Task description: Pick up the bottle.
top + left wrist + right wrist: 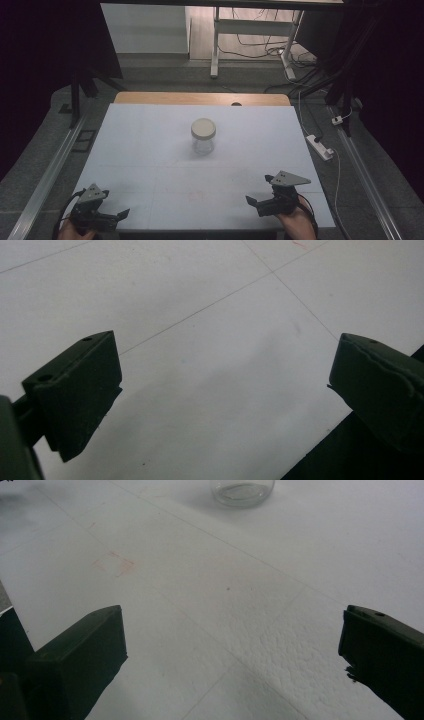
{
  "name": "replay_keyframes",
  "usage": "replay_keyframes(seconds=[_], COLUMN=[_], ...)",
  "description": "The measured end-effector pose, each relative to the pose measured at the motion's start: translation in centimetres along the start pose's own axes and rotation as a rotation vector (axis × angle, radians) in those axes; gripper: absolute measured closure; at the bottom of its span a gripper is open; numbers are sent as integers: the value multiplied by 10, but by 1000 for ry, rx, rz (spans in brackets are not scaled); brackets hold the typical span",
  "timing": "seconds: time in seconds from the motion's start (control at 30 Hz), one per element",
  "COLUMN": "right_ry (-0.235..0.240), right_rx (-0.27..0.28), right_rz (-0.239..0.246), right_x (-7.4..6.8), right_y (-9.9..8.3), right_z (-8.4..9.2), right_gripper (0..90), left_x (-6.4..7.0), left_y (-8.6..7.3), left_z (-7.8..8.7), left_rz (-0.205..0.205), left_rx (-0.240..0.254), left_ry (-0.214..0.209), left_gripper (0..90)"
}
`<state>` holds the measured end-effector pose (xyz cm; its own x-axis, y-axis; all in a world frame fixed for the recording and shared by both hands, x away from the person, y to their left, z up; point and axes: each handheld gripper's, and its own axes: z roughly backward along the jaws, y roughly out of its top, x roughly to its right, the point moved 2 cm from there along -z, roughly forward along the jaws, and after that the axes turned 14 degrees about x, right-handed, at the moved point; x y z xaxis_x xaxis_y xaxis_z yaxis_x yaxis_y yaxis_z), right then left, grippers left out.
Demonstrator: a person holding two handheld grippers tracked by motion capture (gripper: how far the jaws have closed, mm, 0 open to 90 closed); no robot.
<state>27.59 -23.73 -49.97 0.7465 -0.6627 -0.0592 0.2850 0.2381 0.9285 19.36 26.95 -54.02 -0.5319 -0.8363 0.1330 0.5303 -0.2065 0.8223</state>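
Your left tongs (117,216) and right tongs (256,204) both sit released at the near edge of the white desk (140,150), jaws spread wide and gripping nothing. The lidded glass jar (203,136) stands upright mid-desk, well apart from both.

Clear glass jar (203,142), cream lid (203,128), white table (150,150).

Black two-jaw left gripper (111,218) and right gripper (258,202), each topped by grey three-cornered plate, blocky screw-holed jaws, trailing black cables
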Motion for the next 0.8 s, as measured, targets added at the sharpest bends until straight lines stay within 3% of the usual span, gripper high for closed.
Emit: replay_keyframes(seconds=[0.23,0.43,0.8], right_ry=[26,61,61], right_rx=[-2,10,-44], right_rz=[-1,-61,11], right_x=[-2,-2,-7], right_y=[3,8,18], right_z=[-9,-19,-42], right_gripper=[0,0,0], left_x=[0,0,0], left_y=[0,0,0], left_z=[0,0,0], left_rz=[-1,1,0], left_rx=[-2,0,0], left_ry=[1,-3,-6], left_gripper=[16,16,16])
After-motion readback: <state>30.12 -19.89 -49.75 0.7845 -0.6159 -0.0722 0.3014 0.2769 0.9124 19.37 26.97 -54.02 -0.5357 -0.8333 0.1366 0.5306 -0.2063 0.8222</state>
